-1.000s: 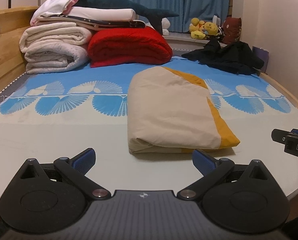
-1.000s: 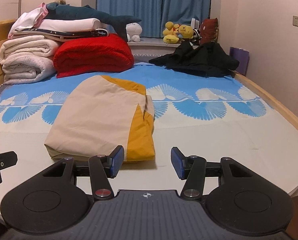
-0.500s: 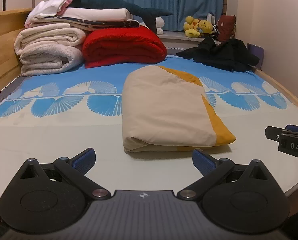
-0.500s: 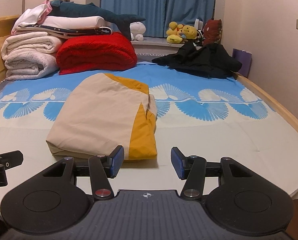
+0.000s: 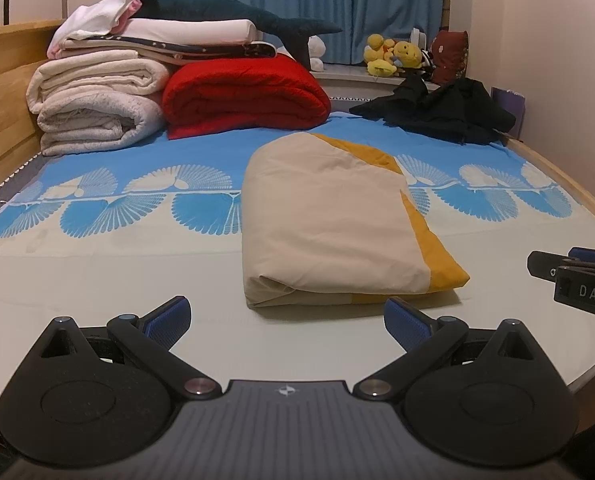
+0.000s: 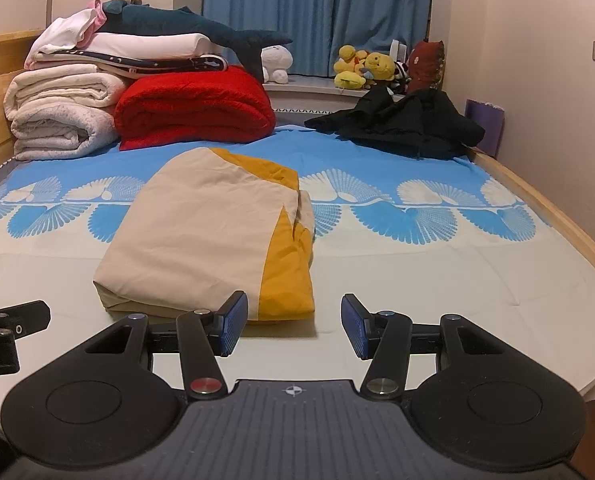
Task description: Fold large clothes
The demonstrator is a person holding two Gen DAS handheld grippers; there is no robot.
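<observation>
On the bed (image 5: pixel 97 288), a folded beige-and-yellow garment (image 5: pixel 329 224) was seen lying flat, while the left gripper (image 5: pixel 285 318) and right gripper (image 6: pixel 293 326) were held spread and empty just short of it.

Smooth matt cotton-like cloth makes up the folded cream-and-mustard garment (image 5: pixel 329 220) on the printed bed sheet (image 5: pixel 97 208), while the red blanket (image 5: pixel 241 96) looks fuzzy, the bed frame (image 6: pixel 557 216) is varnished wood, and the gripper pads (image 6: pixel 233 322) are ribbed blue rubber.

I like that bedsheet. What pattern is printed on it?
Blue and white fan-like shapes on the bedsheet, plain pale nearer the grippers; clearest in the right wrist view.
</observation>
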